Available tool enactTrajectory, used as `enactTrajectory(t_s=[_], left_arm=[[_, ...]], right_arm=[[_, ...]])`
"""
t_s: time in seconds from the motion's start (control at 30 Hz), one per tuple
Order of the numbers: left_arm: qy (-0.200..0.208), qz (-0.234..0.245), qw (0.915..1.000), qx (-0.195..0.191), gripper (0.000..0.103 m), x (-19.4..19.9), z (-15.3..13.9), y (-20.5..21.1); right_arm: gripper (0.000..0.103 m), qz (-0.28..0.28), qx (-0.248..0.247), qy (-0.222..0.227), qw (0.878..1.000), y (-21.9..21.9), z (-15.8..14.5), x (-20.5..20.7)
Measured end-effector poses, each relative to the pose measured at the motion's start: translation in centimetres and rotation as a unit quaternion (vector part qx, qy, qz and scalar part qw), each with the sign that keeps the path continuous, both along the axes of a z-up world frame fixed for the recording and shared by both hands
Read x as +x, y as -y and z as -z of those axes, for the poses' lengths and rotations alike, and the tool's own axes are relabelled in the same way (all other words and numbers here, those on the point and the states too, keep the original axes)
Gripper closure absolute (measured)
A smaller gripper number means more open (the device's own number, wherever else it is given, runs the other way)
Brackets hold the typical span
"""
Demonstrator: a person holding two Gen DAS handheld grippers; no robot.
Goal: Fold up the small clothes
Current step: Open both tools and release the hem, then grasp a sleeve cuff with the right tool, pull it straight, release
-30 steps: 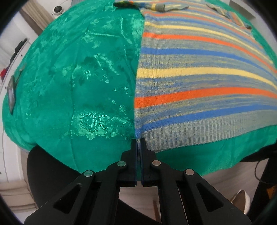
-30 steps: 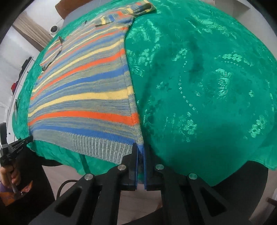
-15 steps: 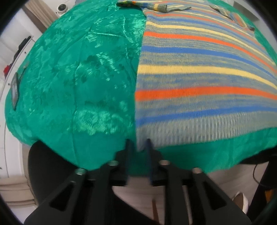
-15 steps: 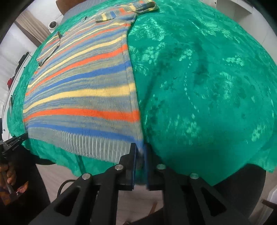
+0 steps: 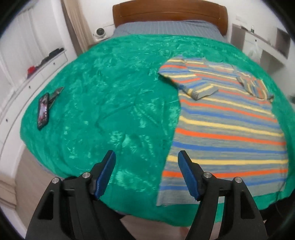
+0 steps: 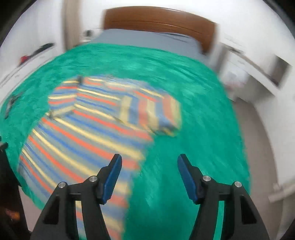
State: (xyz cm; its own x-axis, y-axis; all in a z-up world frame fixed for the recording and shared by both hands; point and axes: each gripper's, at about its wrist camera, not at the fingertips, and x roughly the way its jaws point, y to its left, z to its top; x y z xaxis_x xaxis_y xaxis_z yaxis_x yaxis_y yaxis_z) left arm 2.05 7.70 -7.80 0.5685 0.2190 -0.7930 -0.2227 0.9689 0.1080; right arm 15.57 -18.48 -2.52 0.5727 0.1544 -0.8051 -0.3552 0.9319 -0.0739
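A striped knit sweater (image 5: 226, 133) in blue, orange, yellow and grey lies flat on a green bedspread (image 5: 110, 103), with both sleeves folded in over its chest. My left gripper (image 5: 146, 173) is open and empty, raised above the bed's near edge, left of the sweater's hem. In the blurred right wrist view the sweater (image 6: 88, 133) lies to the left. My right gripper (image 6: 149, 177) is open and empty above the sweater's right edge.
A phone (image 5: 43, 110) and a small dark object lie on the bedspread's left side. A wooden headboard (image 5: 169, 14) stands at the far end. White drawers (image 5: 27, 77) run along the left, white shelves (image 5: 258, 44) on the right. Floor shows right of the bed (image 6: 258, 147).
Both grippers were shut on the sweater's bottom hem corners. They have let go, opened wide and lifted up and back. The sweater stays flat on the bed.
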Motion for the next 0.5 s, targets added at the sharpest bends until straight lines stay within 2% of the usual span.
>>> enactTrajectory(t_s=[0.1,0.2,0.27,0.33,0.37,0.4,0.47,0.5], left_arm=[[-0.005,0.006,0.9998,0.019,0.029,-0.7,0.2,0.3],[-0.026,-0.006,0.9991,0.034,0.029,-1.5,0.9,-0.3],[-0.042,-0.021,0.9983,0.035,0.029,-1.8,1.6,-1.3],[-0.055,-0.036,0.9972,0.035,0.029,-2.0,2.1,-2.3],[-0.061,-0.044,0.9966,0.034,0.029,-2.0,2.4,-2.9],[-0.065,-0.051,0.9961,0.031,0.029,-2.1,2.6,-3.4],[-0.067,-0.058,0.9957,0.026,0.029,-2.1,2.9,-4.0],[-0.066,-0.059,0.9958,0.023,0.029,-2.0,3.0,-4.2]], right_arm=[[0.041,-0.039,0.002,-0.022,0.999,-4.3,3.4,5.4],[0.041,-0.029,-0.003,-0.04,0.999,-7.4,7.1,10.0],[0.041,-0.01,-0.013,-0.044,0.999,-7.7,9.2,12.0],[0.066,0.021,-0.021,-0.066,0.997,-6.5,11.2,13.5],[0.086,0.034,-0.009,-0.066,0.997,-5.6,11.1,13.9],[0.096,0.053,0.009,-0.057,0.997,-4.0,10.3,13.9],[0.096,0.097,0.027,-0.027,0.995,0.1,8.0,13.6],[0.096,0.131,0.038,-0.012,0.991,3.8,6.5,13.3]])
